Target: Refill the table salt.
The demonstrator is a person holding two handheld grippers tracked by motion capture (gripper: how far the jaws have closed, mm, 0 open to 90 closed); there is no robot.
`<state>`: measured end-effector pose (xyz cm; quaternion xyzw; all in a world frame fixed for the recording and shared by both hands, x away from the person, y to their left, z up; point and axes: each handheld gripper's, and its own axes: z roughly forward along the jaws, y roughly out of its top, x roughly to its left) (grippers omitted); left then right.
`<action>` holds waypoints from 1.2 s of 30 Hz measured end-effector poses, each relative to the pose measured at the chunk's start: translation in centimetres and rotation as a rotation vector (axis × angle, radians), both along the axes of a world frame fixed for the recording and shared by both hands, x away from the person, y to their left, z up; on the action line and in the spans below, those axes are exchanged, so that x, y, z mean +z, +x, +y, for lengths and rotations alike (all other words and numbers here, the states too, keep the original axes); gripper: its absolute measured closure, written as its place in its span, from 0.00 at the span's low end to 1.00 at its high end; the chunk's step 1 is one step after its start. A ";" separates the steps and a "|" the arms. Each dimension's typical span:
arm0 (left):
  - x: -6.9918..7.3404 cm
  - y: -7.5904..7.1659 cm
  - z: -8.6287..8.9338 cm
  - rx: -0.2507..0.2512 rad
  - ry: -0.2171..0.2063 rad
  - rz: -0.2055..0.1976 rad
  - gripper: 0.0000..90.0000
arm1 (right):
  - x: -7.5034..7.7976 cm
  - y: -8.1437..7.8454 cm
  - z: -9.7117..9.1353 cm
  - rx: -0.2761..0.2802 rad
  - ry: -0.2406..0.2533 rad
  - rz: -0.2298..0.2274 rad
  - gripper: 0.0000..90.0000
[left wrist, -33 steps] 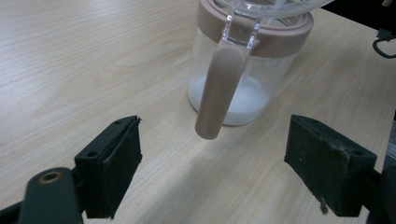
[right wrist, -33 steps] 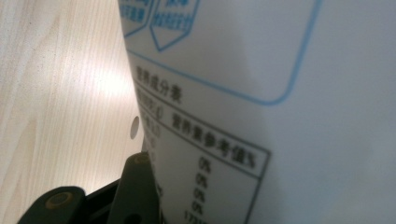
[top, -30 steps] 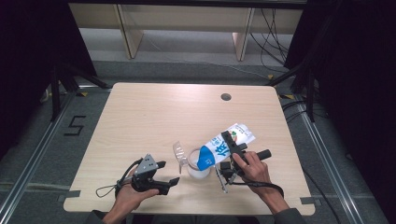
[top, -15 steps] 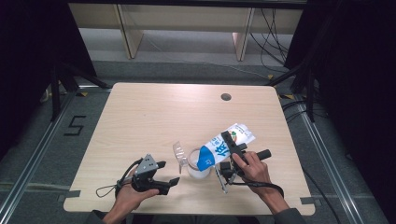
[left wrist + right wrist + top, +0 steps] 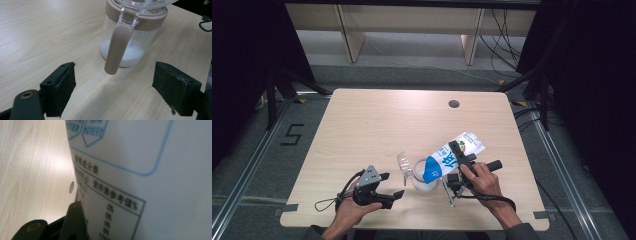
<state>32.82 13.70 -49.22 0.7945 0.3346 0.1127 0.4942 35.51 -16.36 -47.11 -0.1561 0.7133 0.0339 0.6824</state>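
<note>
One white-and-blue bag [image 5: 451, 156] tilts over one clear jar [image 5: 424, 180], blue end down at the jar's mouth, near the front edge of the surface [image 5: 377, 125]. Right gripper [image 5: 462, 159] pinches the bag, jaws pressed against its sides, hand low behind. One brown handle faces the left gripper [image 5: 388, 186], whose jaws stand spread and empty, just short of the jar. Far half of surface lies open; one round hole [image 5: 454, 104] near the back edge.
</note>
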 end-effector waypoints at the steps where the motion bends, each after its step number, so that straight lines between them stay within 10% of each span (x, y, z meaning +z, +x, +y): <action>1: 0.0 0.0 0.0 0.000 -0.001 0.000 0.20 | 0.0 0.0 0.0 0.002 -0.001 -0.002 0.68; 36: 0.0 0.0 0.0 -0.006 -0.005 0.001 0.20 | 0.2 0.0 0.1 0.025 -0.028 -0.014 0.71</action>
